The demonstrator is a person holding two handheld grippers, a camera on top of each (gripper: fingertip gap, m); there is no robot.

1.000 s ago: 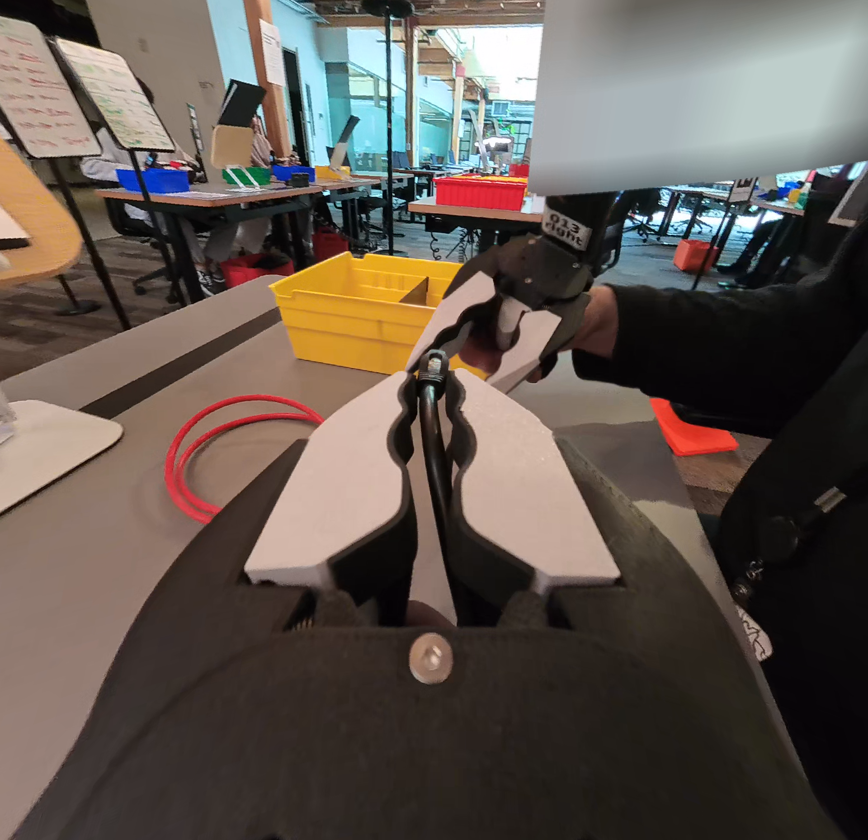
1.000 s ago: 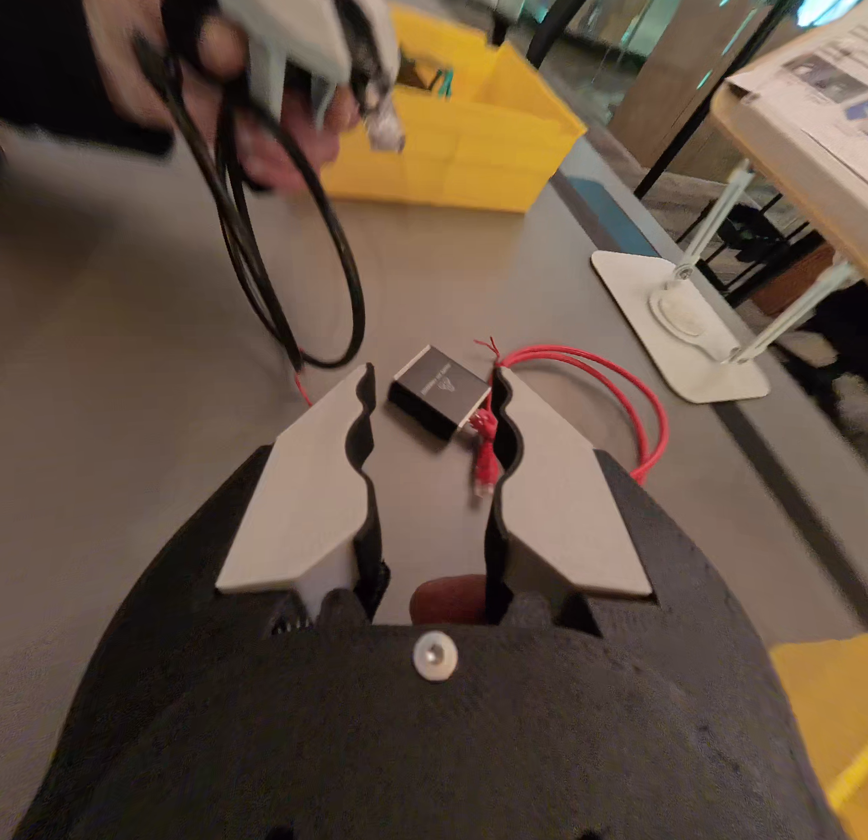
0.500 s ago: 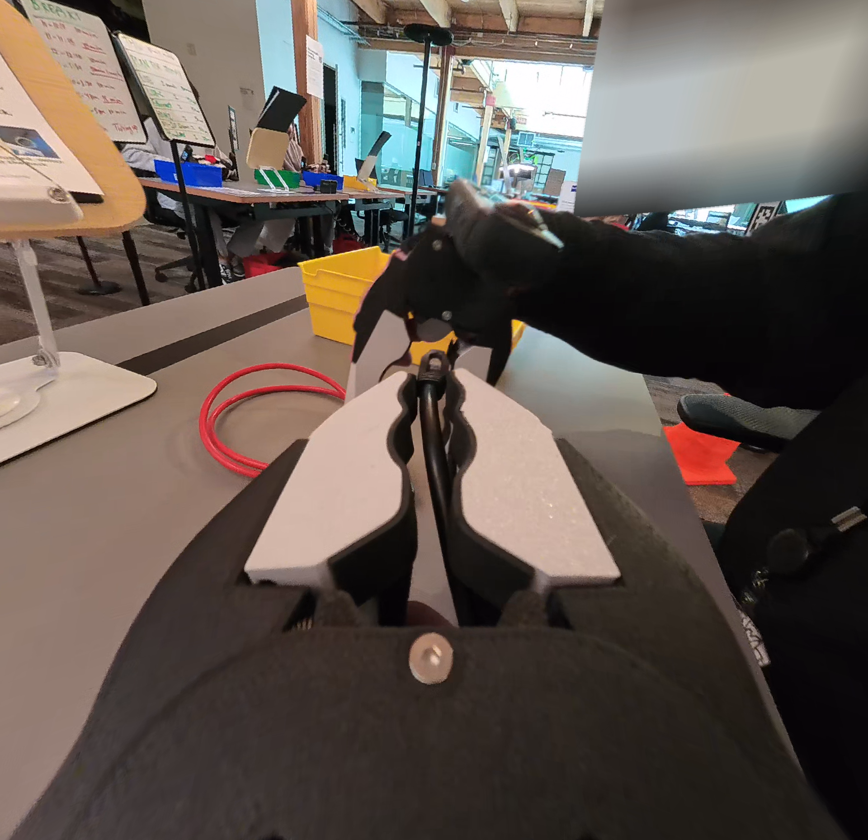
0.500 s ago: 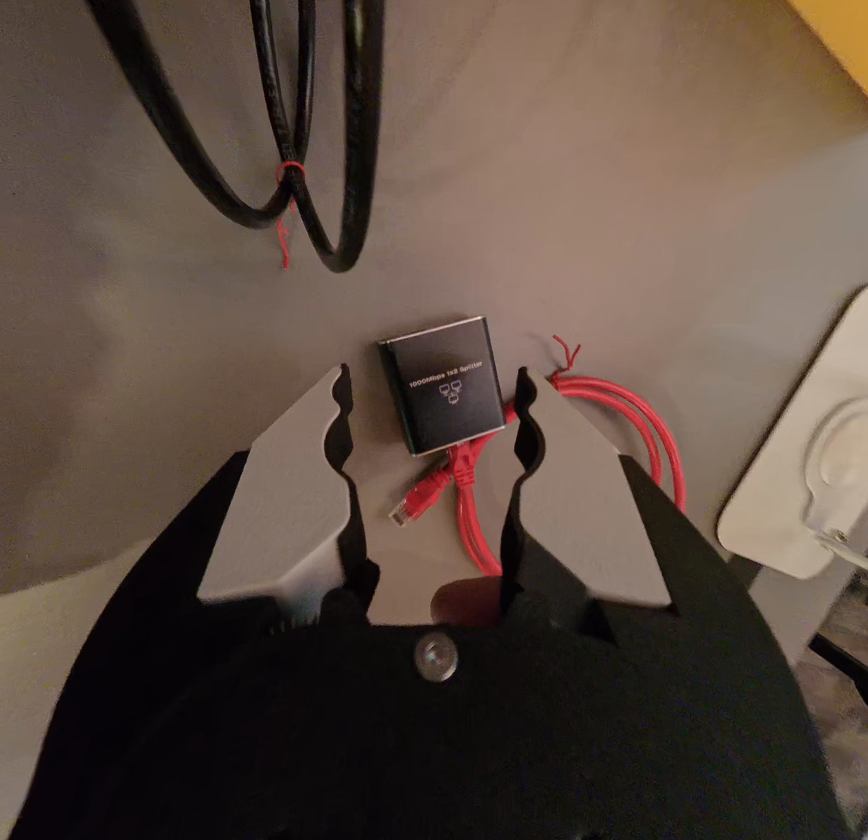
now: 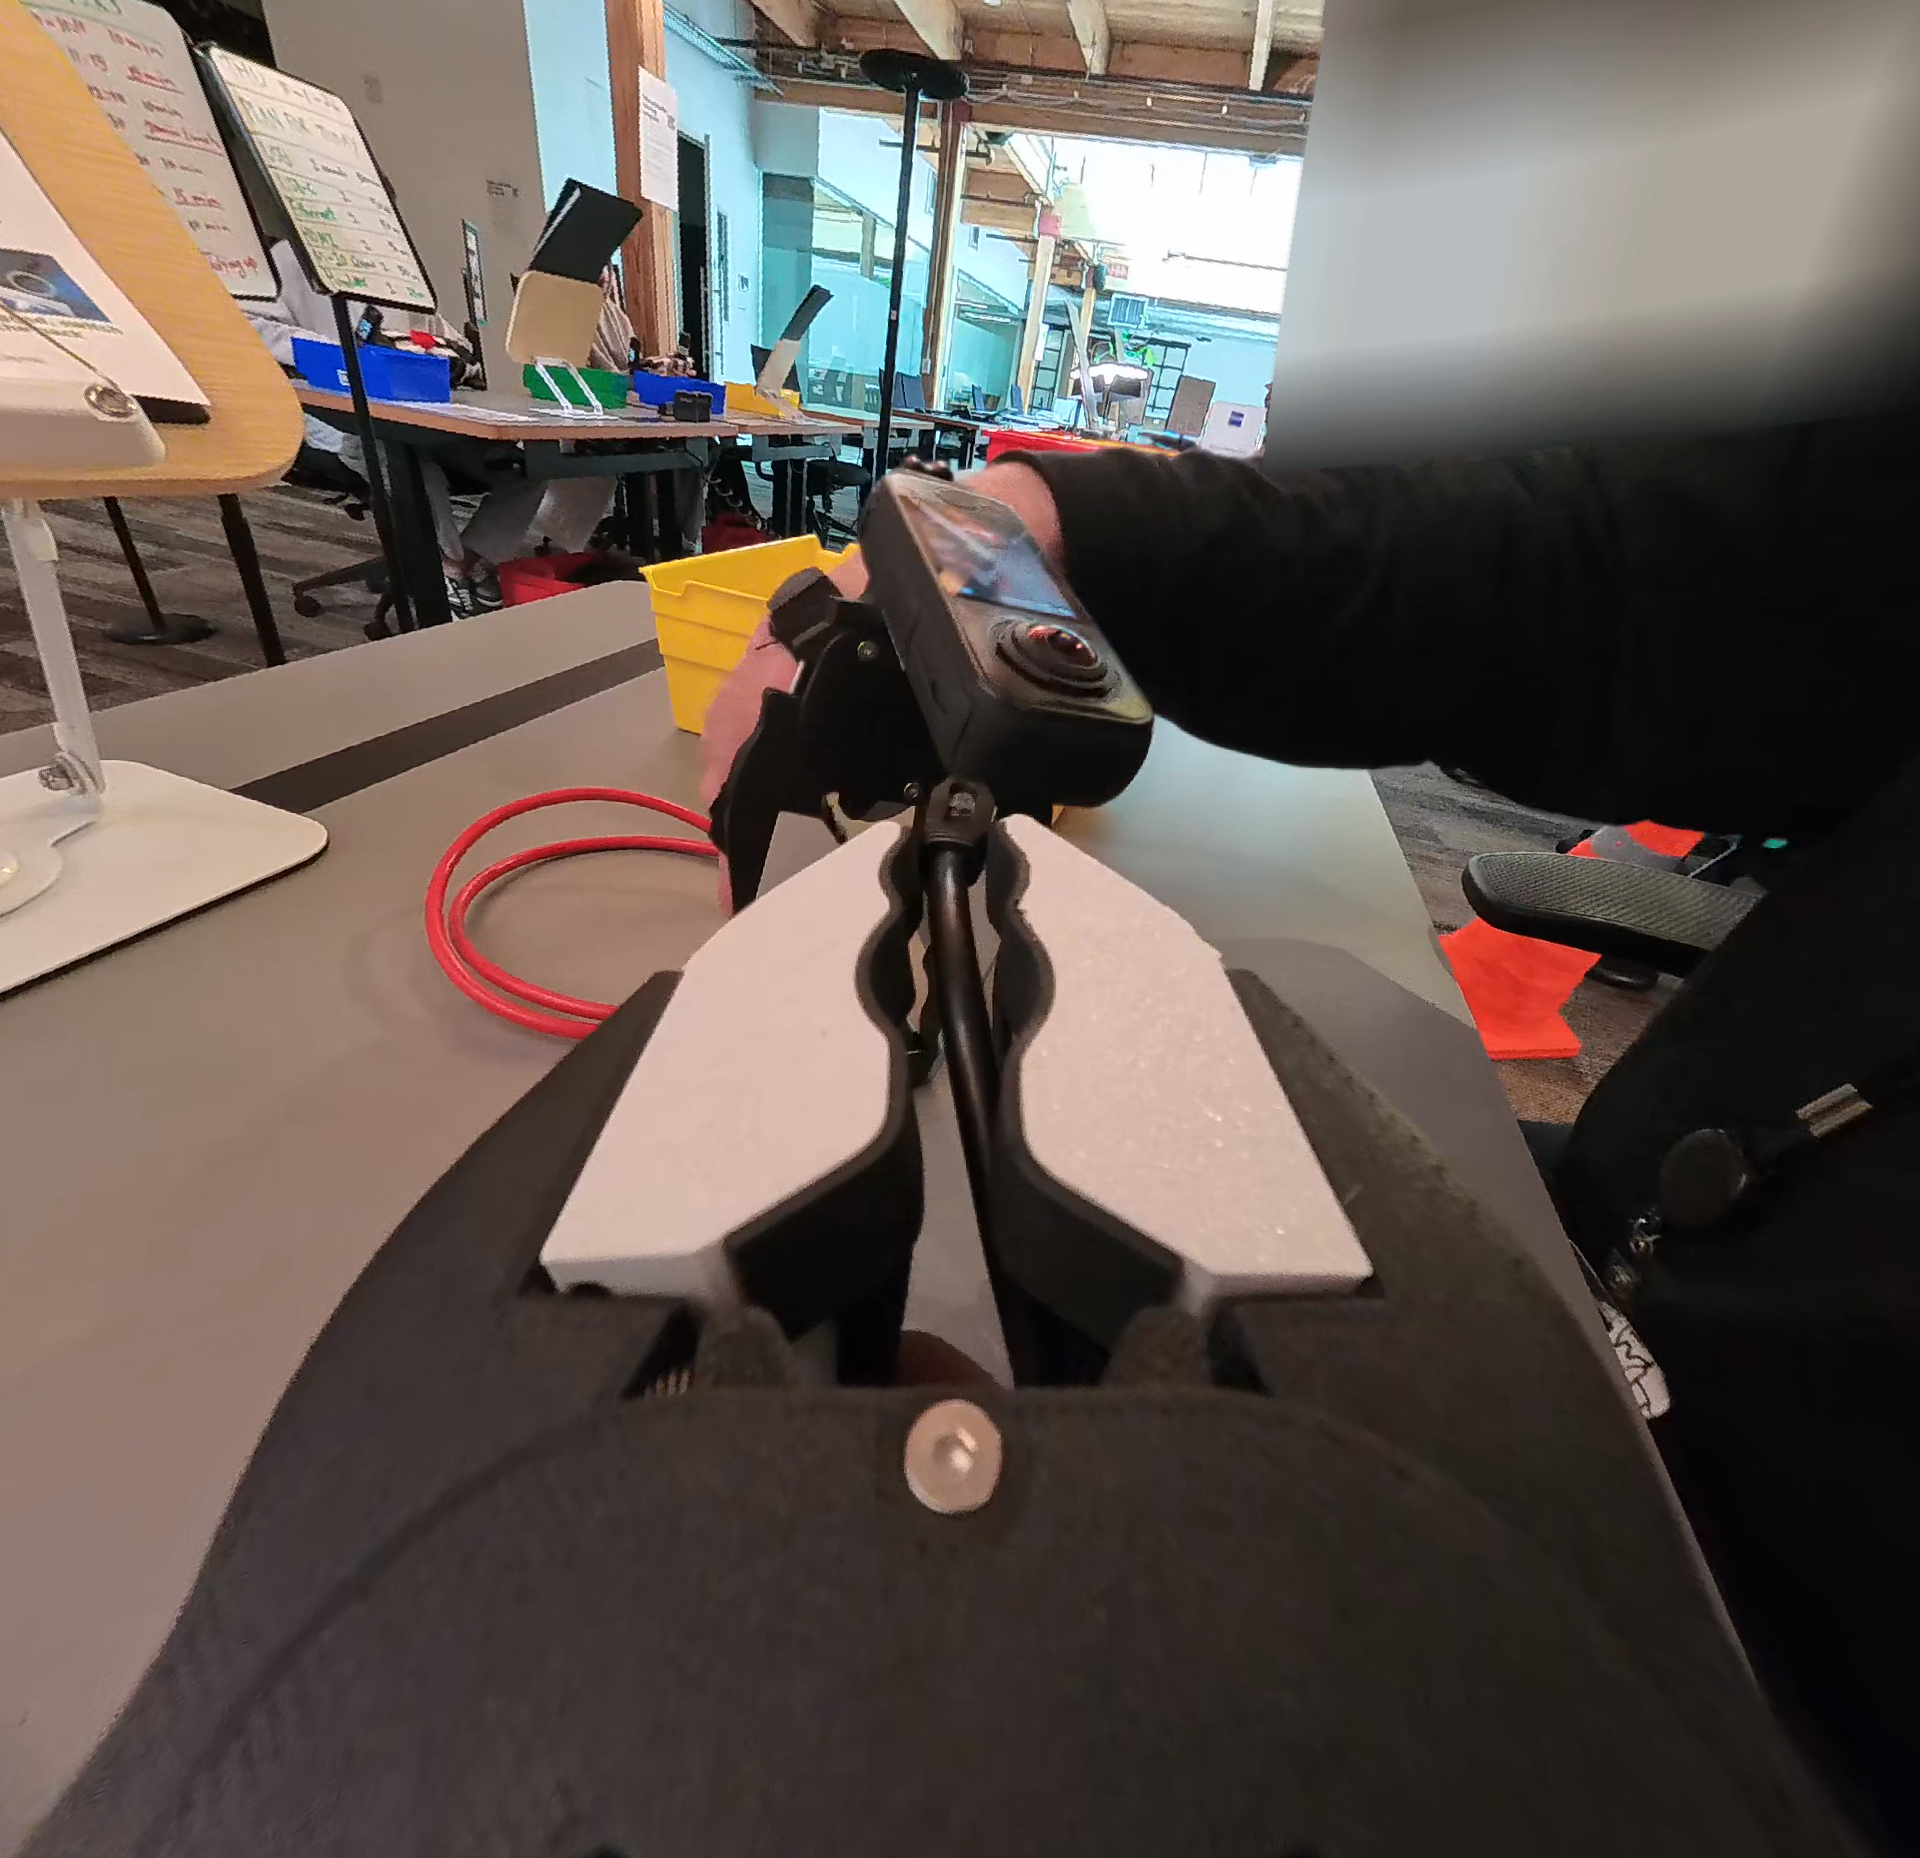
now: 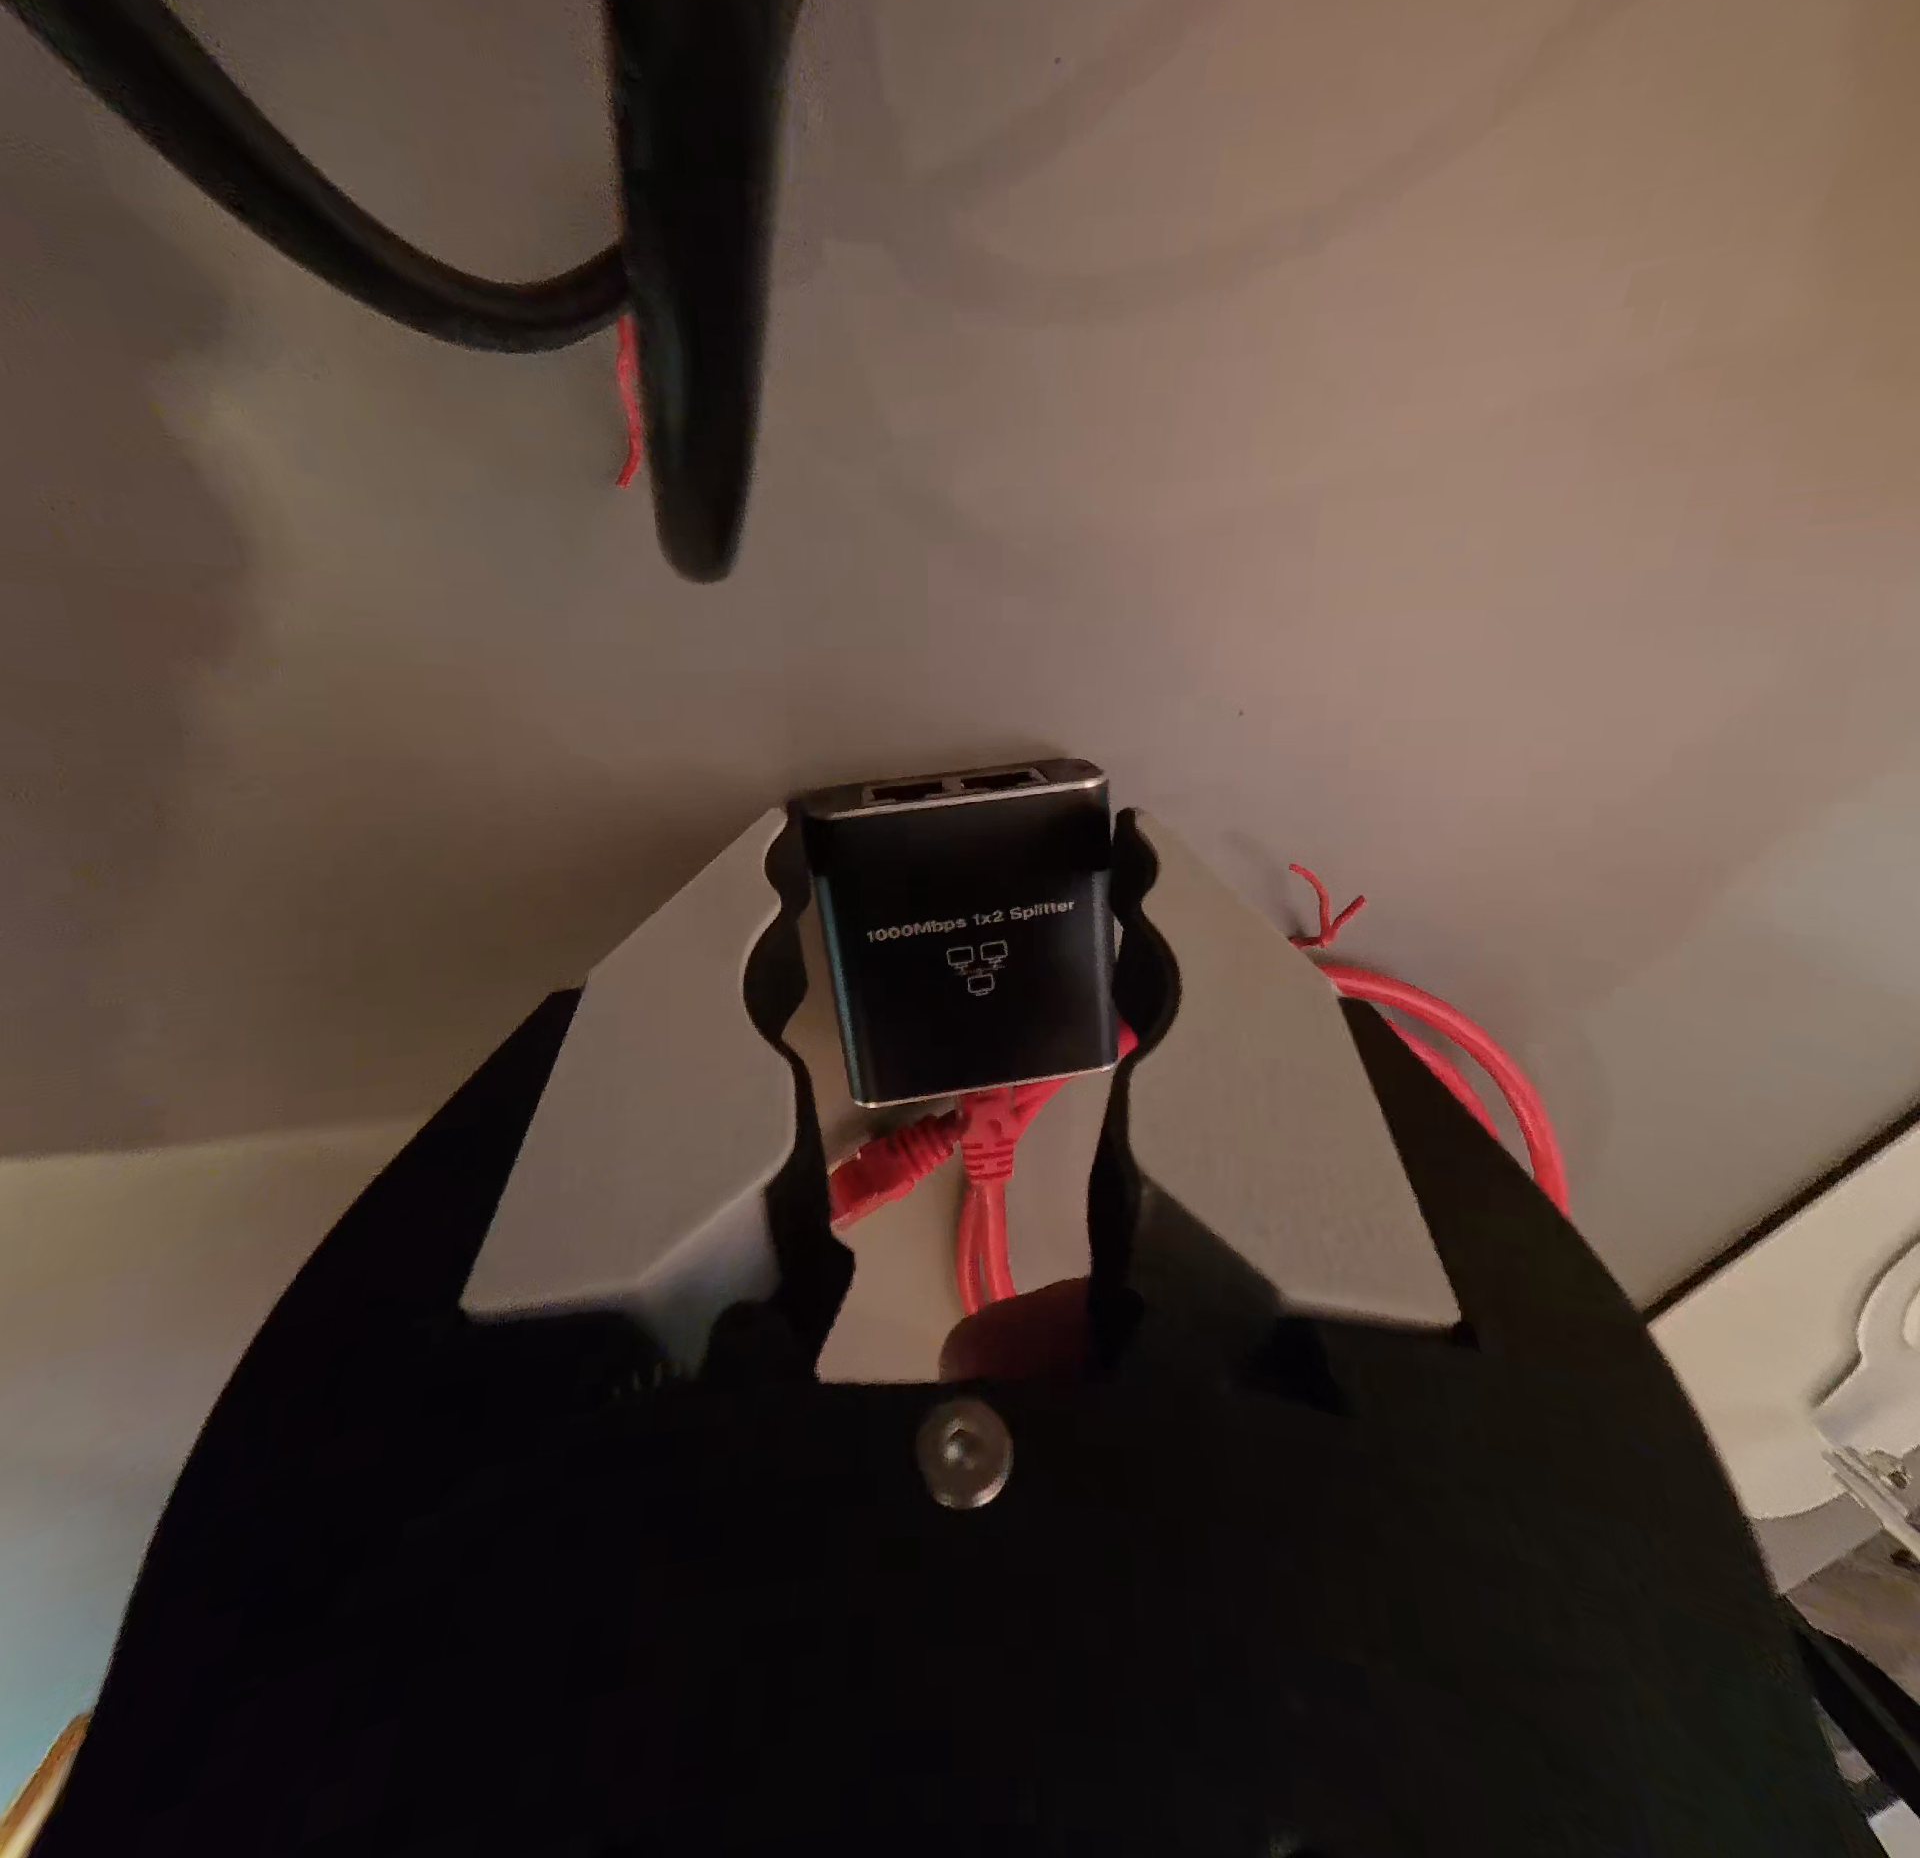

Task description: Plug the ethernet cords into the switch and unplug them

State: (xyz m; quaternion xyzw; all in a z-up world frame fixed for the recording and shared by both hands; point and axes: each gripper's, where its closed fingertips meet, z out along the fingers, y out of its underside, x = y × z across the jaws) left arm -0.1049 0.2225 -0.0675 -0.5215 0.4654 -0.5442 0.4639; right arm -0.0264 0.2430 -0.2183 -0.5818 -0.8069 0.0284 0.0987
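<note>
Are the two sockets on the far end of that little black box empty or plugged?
Empty. In the right wrist view both ports on the far face of the small black metal box show open, while the looped black cable hangs apart above it.

Left wrist view looks level across the table (image 5: 260,1081); right wrist view faces down, close over the switch (image 6: 966,967); both show the red cord (image 5: 488,935).

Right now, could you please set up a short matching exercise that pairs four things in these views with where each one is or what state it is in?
Things:
1. black cord
2. switch
3. red cord
4. yellow bin

Places or states:
A. coiled on the table
B. between the right gripper's jaws
C. at the table's far end
D. clamped in the left gripper

Pairs: 1-D, 2-B, 3-A, 4-C
</note>
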